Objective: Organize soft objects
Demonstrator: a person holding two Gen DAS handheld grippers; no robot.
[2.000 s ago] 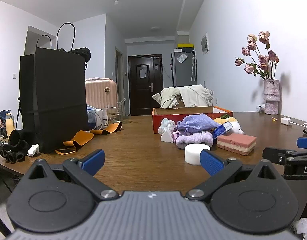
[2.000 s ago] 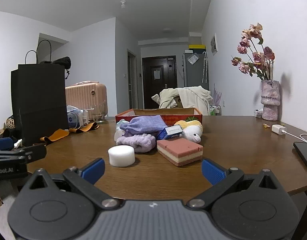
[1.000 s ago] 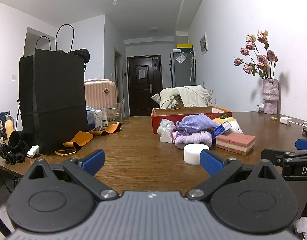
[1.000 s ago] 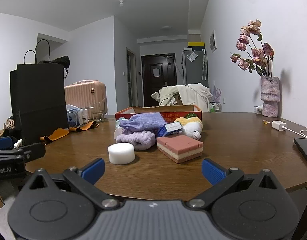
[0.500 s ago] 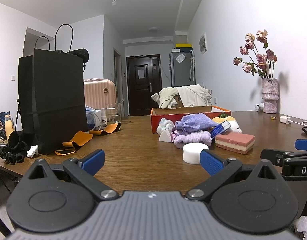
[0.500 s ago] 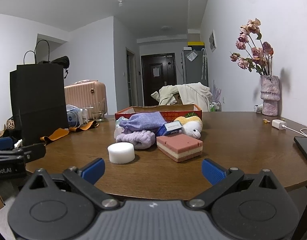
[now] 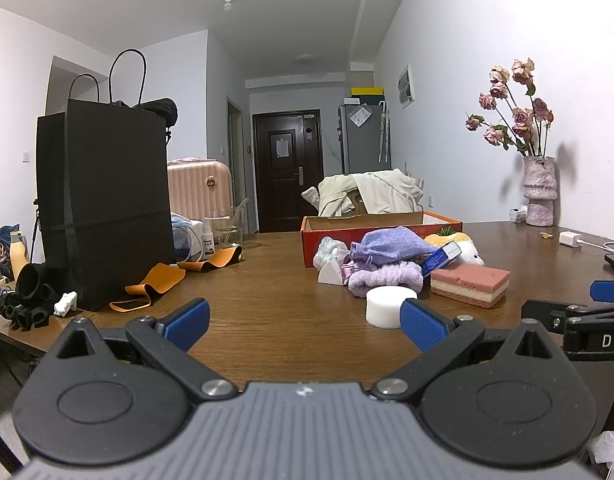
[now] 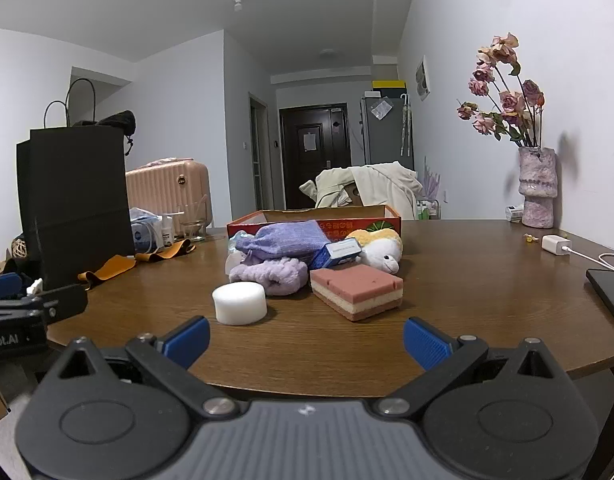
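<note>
Right wrist view: the right claw (image 8: 305,338) is wide open and holds nothing, low at the near edge of the table (image 8: 467,280). The left claw (image 7: 303,318) is equally open and empty. Soft objects lie mid-table — a white round sponge (image 8: 239,303), a pink layered sponge (image 8: 356,290), a purple pouch (image 8: 285,238) — near the red box (image 8: 313,218).

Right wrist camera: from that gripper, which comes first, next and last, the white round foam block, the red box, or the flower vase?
1. White round foam block: nearest the right gripper, slightly left of centre.
2. Red box: mid-table, behind the pile of soft things.
3. Flower vase: farthest, at the table's far right by the wall.
</note>
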